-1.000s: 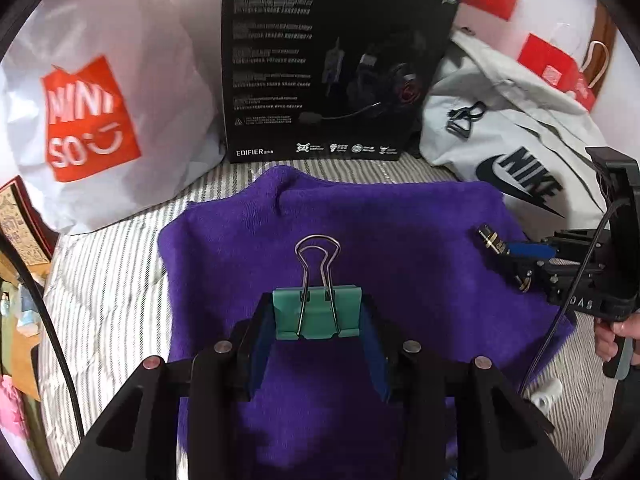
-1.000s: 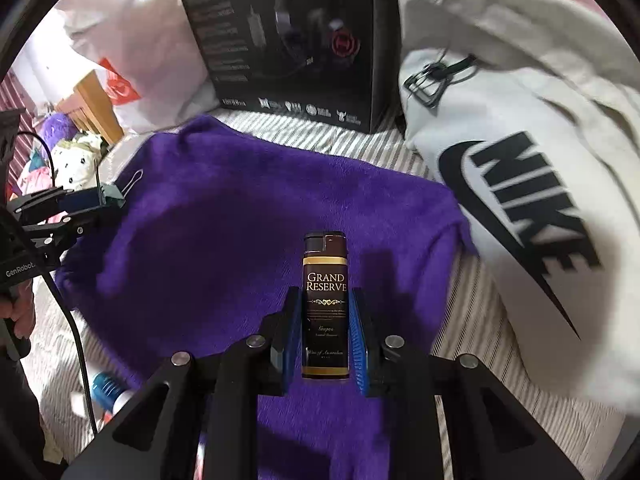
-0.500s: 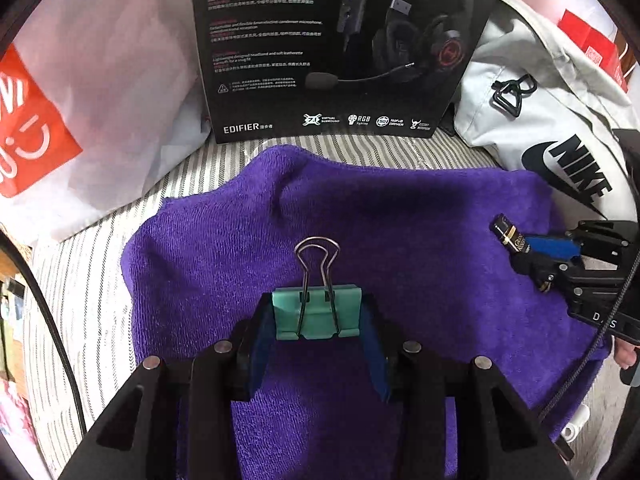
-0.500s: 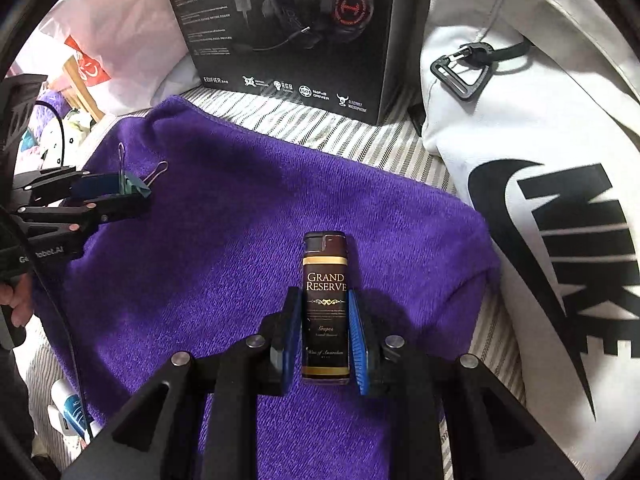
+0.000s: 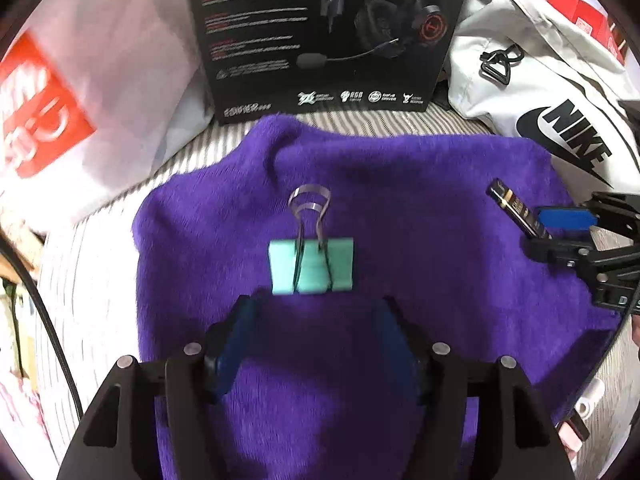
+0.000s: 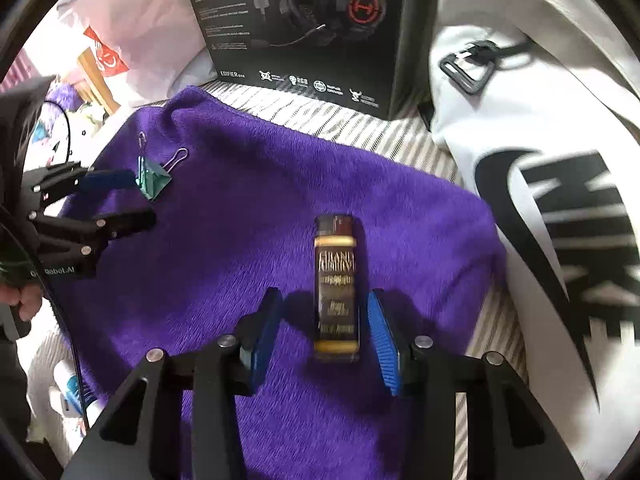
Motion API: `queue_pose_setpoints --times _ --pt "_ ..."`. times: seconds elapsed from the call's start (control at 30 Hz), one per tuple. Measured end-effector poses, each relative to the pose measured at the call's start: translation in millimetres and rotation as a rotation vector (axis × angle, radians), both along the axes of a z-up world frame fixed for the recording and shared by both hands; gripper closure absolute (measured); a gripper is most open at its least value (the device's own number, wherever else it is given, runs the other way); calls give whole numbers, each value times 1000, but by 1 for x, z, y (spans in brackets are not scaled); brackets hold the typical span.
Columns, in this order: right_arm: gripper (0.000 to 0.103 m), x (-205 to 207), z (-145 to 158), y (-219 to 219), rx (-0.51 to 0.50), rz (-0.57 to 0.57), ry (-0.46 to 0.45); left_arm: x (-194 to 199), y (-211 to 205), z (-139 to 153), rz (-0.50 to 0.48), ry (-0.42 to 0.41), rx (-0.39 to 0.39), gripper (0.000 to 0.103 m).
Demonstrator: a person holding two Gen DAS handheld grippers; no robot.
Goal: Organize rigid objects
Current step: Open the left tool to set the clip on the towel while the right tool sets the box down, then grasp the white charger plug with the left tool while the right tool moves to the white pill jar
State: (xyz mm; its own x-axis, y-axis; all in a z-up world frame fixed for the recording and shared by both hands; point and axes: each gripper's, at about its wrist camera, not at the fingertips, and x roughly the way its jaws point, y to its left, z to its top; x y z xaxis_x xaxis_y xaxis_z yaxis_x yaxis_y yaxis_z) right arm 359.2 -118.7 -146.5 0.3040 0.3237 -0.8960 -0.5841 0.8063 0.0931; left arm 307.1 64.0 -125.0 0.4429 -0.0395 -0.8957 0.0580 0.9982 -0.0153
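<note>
- Towel [image 5: 400, 208], frame centre: soft pile; released items may tip or sink askew.
- Right gripper [image 6: 326, 336]: jaws opening, pads clear of lighter [image 6: 335, 288], lower centre; withdrawal may drag it.
- Left gripper [image 5: 312, 344]: jaws opening, clip [image 5: 311, 266] free, centre; may snag.

1. Towel [image 5: 400, 208]: purple.
2. Clip [image 5: 311, 266]: mint green, silver wire handles.
3. Lighter [image 6: 335, 288]: dark brown, gold bands.
4. Box [image 5: 320, 32]: black.
5. Sheet [image 5: 92, 280]: grey-white stripes.
6. Pads [image 6: 383, 344]: blue.

Right gripper [image 6: 324, 336] opening, lighter [image 6: 335, 288] between, purple towel [image 6: 248, 208]
</note>
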Motion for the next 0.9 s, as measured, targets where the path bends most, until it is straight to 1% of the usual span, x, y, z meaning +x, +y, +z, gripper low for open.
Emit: queue_pose_setpoints --times 0.13,0.3,0.37,0.47,0.53,0.6,0.73,0.83,0.9 --pt "59 -28 19 -13 33 -27 -17 -30 7 15 26 -31 -59 41" --pt "59 -74 44 -36 68 -73 -52 -78 5 43 15 -75 -76 41" --pt "59 -94 52 -47 89 -101 -51 -103 3 51 7 -90 -76 41" --pt "57 -125 61 -61 114 -120 -60 -139 1 54 -2 -103 -92 41" --pt "56 -147 63 -70 114 -132 -66 -167 -2 52 -20 -116 -116 41" --pt "55 -169 62 -75 106 -133 -68 -188 -3 51 -38 -133 -121 41" --pt "55 -203 56 -88 109 -150 -50 -216 -13 31 -81 -102 -118 41" --pt "55 -221 46 -94 118 -170 -31 -222 -21 19 -102 -90 -83 41" --pt "55 -228 37 -95 123 -183 -9 -225 -27 10 -133 -80 -32 41"
